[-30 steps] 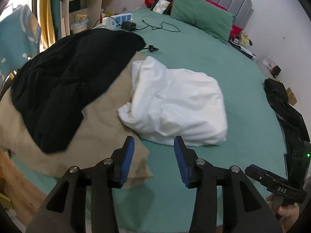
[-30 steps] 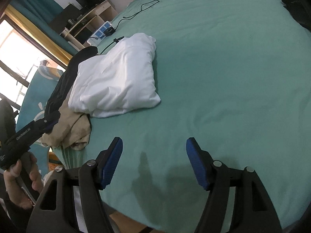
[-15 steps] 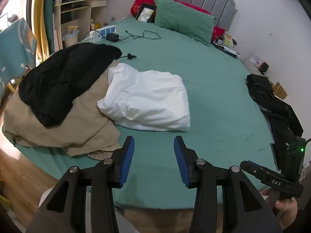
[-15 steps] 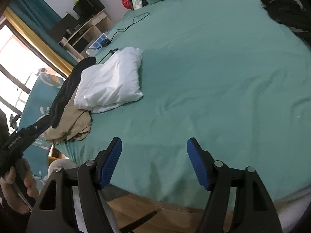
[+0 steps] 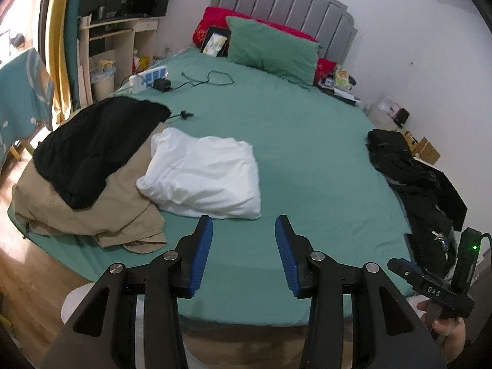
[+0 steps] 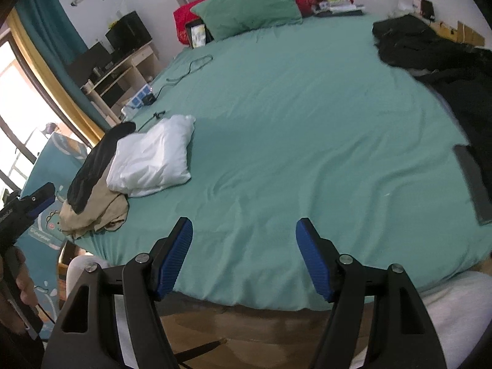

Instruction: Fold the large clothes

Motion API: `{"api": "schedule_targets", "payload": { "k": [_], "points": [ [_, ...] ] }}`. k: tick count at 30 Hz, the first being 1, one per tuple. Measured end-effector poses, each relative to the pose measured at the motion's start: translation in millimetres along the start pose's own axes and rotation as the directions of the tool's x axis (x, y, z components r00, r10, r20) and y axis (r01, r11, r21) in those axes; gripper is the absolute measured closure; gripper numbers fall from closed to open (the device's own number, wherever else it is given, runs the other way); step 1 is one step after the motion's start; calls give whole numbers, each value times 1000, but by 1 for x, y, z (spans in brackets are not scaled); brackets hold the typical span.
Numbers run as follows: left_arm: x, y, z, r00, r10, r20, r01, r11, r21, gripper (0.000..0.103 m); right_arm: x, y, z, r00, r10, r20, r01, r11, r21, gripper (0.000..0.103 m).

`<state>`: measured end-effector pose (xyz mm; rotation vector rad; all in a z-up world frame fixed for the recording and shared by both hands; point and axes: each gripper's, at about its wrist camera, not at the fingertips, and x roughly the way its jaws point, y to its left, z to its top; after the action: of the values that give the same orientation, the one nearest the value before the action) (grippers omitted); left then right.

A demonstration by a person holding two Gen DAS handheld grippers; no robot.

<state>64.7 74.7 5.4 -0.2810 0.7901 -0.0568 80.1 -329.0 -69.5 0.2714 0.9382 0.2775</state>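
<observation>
A folded white garment [image 5: 204, 176] lies on the green bed [image 5: 307, 160], left of centre; it also shows in the right wrist view [image 6: 153, 160]. Beside it on the left lie a tan garment [image 5: 89, 212] and a black garment [image 5: 95, 144] on top of it. A dark jacket [image 5: 415, 181] lies at the bed's right edge, seen too in the right wrist view [image 6: 436, 49]. My left gripper [image 5: 244, 240] is open and empty, above the bed's near edge. My right gripper [image 6: 244, 240] is open and empty, also off the near edge.
A green pillow [image 5: 272, 50] and red pillows [image 5: 212, 24] lie at the headboard. A power strip [image 5: 149, 77] and black cable [image 5: 209, 78] lie on the bed's far left. A desk [image 5: 123, 40] stands at the left. A dark flat device [image 6: 472, 180] lies near the jacket.
Both grippers have pulled back and up from the bed, so the white garment looks smaller and farther. Both stay open and empty. The clothes have not moved.
</observation>
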Motion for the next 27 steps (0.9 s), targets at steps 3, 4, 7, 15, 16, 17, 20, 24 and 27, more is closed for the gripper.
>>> {"api": "schedule_targets", "payload": {
  "k": [3,4,7,15,16,17,20,24,27],
  "points": [
    [-13,-14,3,999,-12,30,12,1000,21,58,-17,-5,4,999,-24,44,24,1000,7,33],
    [-17,-19,5,999,-17,44,15,1000,28,58,-23,-6,5,998,-30,59,30,1000,9,33],
    [-30,-29,10,997,-32,76,29,999,44,50,-39,-10,11,994,-49,100,49,999,11,32],
    [-60,-49,25,985,-62,159,50,996,75,50,-81,-11,22,979,-77,187,80,997,-11,31],
    [-65,-51,27,983,-64,172,51,996,78,49,-86,-11,23,976,-86,199,91,996,-16,30],
    [-69,-53,28,981,-66,183,52,995,80,47,-91,-10,24,973,-95,212,101,995,-21,29],
    [-80,-59,31,974,-67,219,49,995,87,42,-105,-8,28,965,-105,242,117,993,-32,26],
    [-94,-61,35,965,-91,245,73,994,82,41,-123,1,32,951,-120,286,143,988,-62,21],
    [-104,-59,38,958,-120,260,110,992,55,37,-138,9,34,938,-119,326,155,984,-88,17]
  ]
}}
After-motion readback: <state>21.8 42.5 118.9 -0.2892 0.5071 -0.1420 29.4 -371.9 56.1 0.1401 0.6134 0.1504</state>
